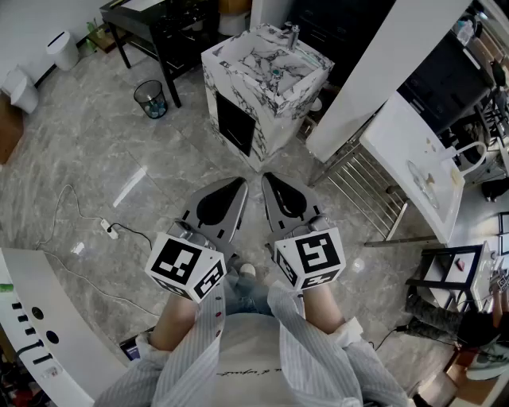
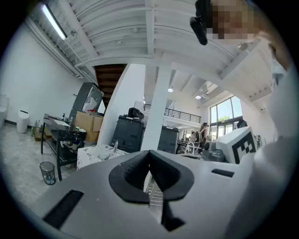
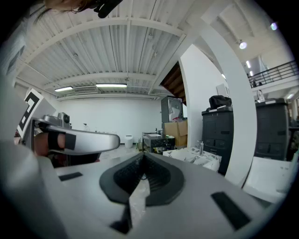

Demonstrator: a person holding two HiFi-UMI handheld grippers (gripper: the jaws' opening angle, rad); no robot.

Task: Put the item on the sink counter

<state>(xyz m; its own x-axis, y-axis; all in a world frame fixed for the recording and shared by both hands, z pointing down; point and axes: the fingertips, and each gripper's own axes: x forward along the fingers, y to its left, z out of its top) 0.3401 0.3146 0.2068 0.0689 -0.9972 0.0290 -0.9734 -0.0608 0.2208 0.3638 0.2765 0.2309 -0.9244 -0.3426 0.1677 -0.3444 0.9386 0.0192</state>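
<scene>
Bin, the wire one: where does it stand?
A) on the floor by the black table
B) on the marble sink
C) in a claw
A: the bin stands on the floor, beside a leg of the black table.

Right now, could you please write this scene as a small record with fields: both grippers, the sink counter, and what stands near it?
left gripper: fingers closed together, nothing between them
right gripper: fingers closed together, nothing between them
sink counter: marble-patterned block with a basin and a faucet, ahead of both grippers, not touched
waste bin: dark mesh, on the floor left of the sink counter
black table: behind the waste bin
item to place: not held by either gripper
</scene>
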